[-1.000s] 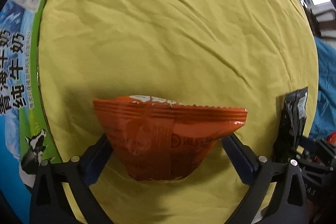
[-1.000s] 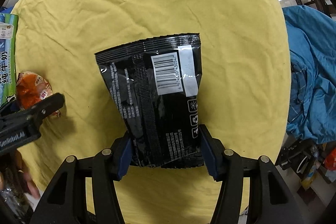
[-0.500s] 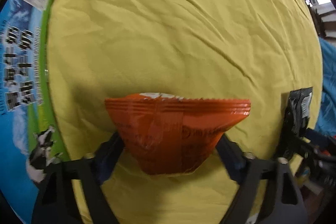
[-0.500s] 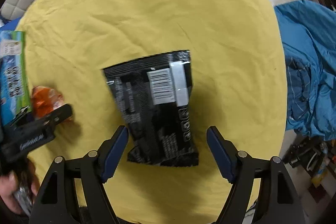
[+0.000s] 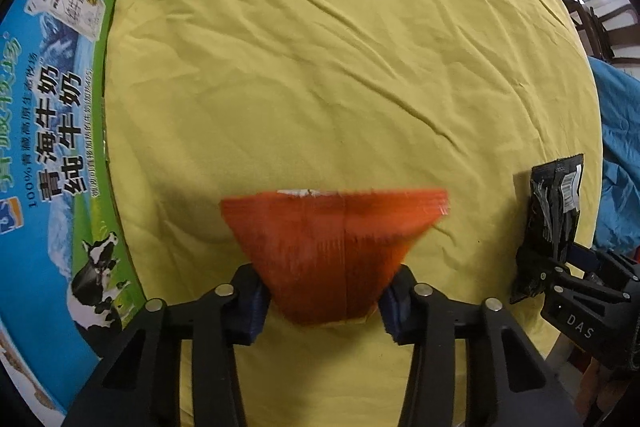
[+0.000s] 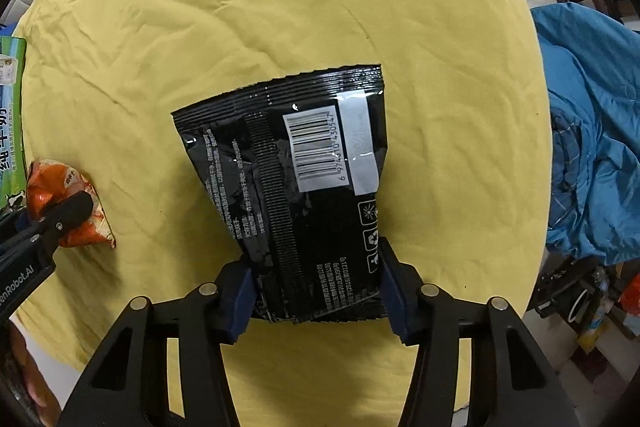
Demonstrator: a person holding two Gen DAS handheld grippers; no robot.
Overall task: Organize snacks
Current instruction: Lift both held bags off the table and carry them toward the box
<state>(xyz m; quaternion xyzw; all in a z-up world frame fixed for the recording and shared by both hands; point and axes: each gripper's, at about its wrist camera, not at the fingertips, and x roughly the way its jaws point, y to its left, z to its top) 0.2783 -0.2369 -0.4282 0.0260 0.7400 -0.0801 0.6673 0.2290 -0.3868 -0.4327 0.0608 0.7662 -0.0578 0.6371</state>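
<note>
An orange snack packet (image 5: 328, 247) sits between the blue pads of my left gripper (image 5: 322, 301), which is shut on its lower end above the yellow cloth. In the right wrist view a black snack packet (image 6: 304, 187) with a white barcode label is held at its bottom end by my right gripper (image 6: 316, 297), shut on it. The right wrist view also shows the orange packet (image 6: 70, 203) at the far left in the left gripper's fingers. The black packet (image 5: 554, 211) appears at the right edge of the left wrist view.
A yellow cloth (image 5: 320, 47) covers the round table. A blue and green milk carton box (image 5: 48, 131) stands along the table's left side. Blue fabric (image 6: 588, 131) lies heaped beyond the right edge. Chairs and floor clutter show at the far right.
Both grippers opened about half a second ago and have shut again on their packets. The left gripper has closed much further in on the orange packet.
</note>
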